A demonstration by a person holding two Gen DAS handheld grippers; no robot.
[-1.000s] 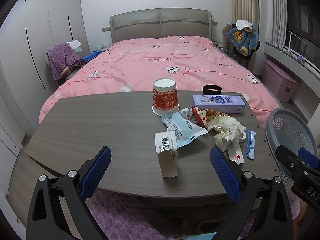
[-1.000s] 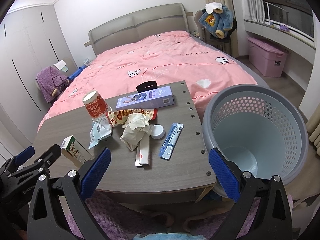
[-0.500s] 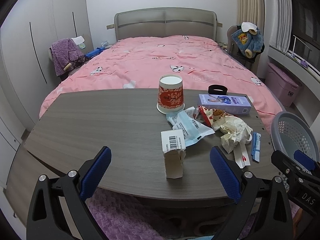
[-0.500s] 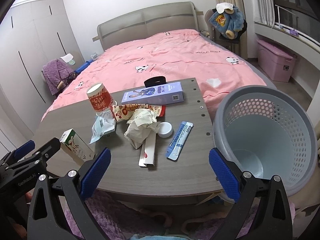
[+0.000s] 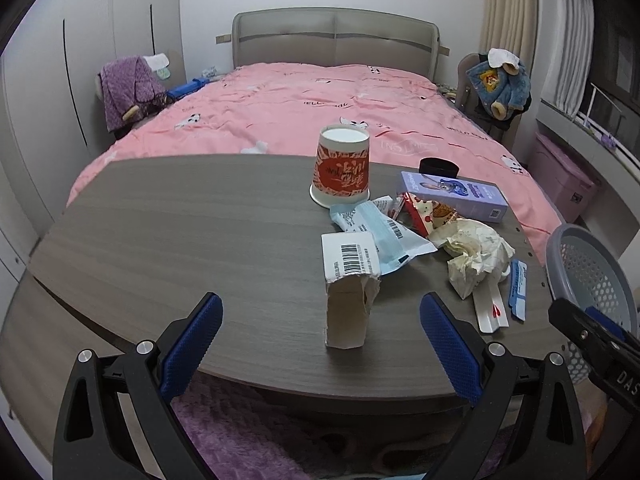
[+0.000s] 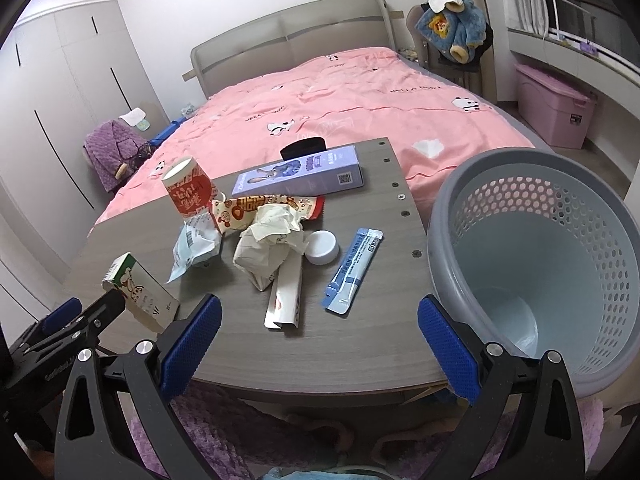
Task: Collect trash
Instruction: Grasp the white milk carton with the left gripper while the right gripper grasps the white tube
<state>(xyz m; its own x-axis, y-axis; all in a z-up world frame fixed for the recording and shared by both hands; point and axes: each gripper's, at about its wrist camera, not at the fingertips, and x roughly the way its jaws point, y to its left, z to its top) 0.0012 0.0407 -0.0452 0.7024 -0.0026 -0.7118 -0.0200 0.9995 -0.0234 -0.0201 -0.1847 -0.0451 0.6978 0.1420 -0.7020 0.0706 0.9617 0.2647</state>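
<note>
Trash lies on the right half of a grey wooden table [image 5: 180, 240]: a torn milk carton [image 5: 350, 280] [image 6: 140, 294], a red paper cup [image 5: 341, 170] [image 6: 188, 192], a blue-white plastic wrapper [image 5: 380, 236], a red snack bag [image 6: 260, 206], crumpled paper [image 5: 474, 252] [image 6: 268, 248], a white sachet [image 6: 286, 300], a blue sachet [image 6: 354, 270] and a white cap [image 6: 322, 247]. My left gripper [image 5: 320, 328] is open, with the carton just ahead between its fingers. My right gripper [image 6: 318, 334] is open near the table's front edge, behind the sachets. A grey perforated bin [image 6: 540, 260] stands at the table's right.
A purple box [image 6: 300, 176] and a black band [image 5: 438, 167] lie at the table's far right. A bed with a pink cover [image 5: 320, 108] stands behind the table. A pink storage box [image 6: 554, 106] is by the window. A purple rug [image 5: 240, 432] lies under the table.
Both grippers have moved forward toward the table and lowered a little. The carton now sits closer, between the left fingers. Both stay open; nothing on the table moved.
</note>
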